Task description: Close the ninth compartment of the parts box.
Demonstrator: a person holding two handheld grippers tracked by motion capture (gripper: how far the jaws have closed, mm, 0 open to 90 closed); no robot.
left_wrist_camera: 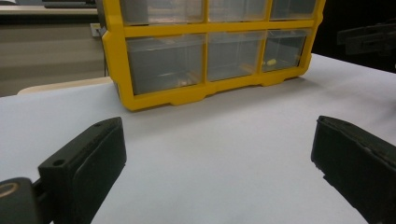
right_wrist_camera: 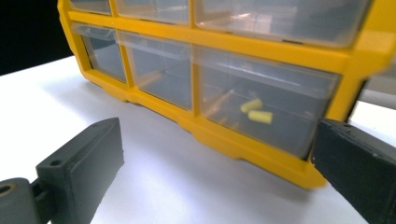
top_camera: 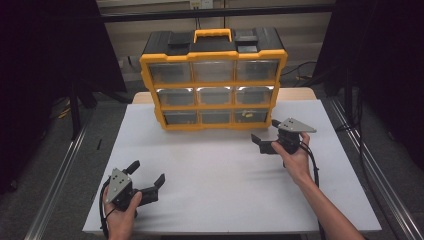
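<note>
The high view looks forward and down from above the near side of the white rectangular table [top_camera: 210,165], with the yellow plastic cabinet of clear drawers [top_camera: 214,80] at upper centre of the frame. The left gripper view sits low over the tabletop, farther back, facing the cabinet [left_wrist_camera: 154,100] at its upper middle. The right gripper view sits closest, angled at the cabinet's bottom drawers [right_wrist_camera: 266,107]. All three share that bottom drawer row and the white surface before it
</note>
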